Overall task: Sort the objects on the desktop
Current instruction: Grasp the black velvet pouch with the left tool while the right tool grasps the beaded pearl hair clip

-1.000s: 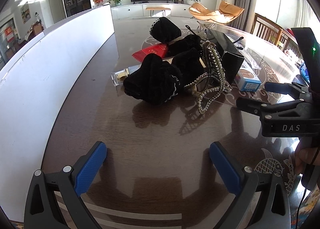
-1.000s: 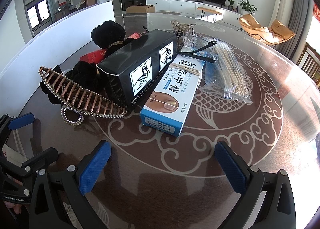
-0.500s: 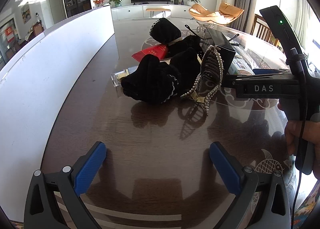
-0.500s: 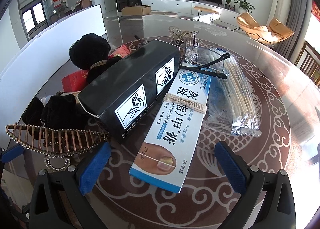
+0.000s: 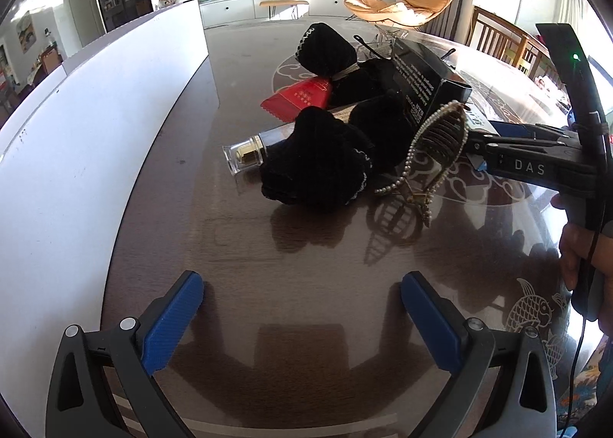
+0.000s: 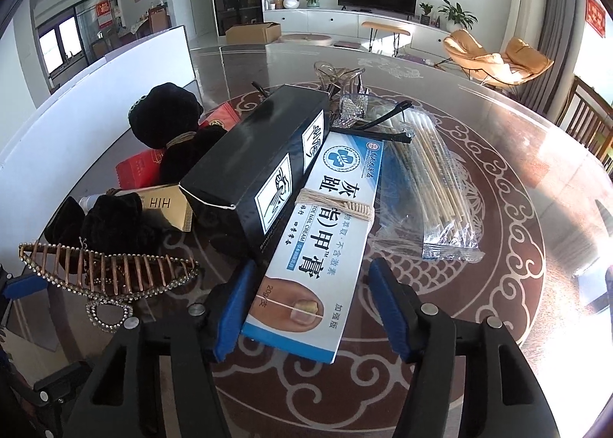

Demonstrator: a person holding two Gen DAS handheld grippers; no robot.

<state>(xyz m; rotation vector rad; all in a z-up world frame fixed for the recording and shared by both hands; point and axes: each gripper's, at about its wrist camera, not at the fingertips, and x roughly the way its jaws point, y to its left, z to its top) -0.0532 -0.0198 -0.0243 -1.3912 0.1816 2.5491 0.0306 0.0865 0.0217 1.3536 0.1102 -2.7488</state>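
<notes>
A heap of objects lies on the dark table. A white and blue toe nail cream box [image 6: 325, 235] lies with its near end between my right gripper's [image 6: 310, 307] blue fingers; the jaws stand narrowed around the box, left pad touching, right pad just off its edge. Beside it are a long black box [image 6: 264, 166], a rhinestone hair claw [image 6: 103, 273], black scrunchies [image 5: 318, 166] and a bag of cotton swabs [image 6: 429, 177]. My left gripper [image 5: 302, 319] is open and empty, hovering before the heap. The right gripper shows in the left wrist view [image 5: 498, 148].
A white board [image 5: 95, 123] runs along the table's left side. A red packet [image 5: 302, 97], a clear-capped tube [image 5: 249, 156], a gold box [image 6: 164, 204] and a clear hair clip [image 6: 337, 74] lie in the heap. Wooden chairs [image 5: 498, 39] stand at the right.
My right gripper has moved forward onto the cream box and its jaws have narrowed around the box's near end. The left gripper has stayed put.
</notes>
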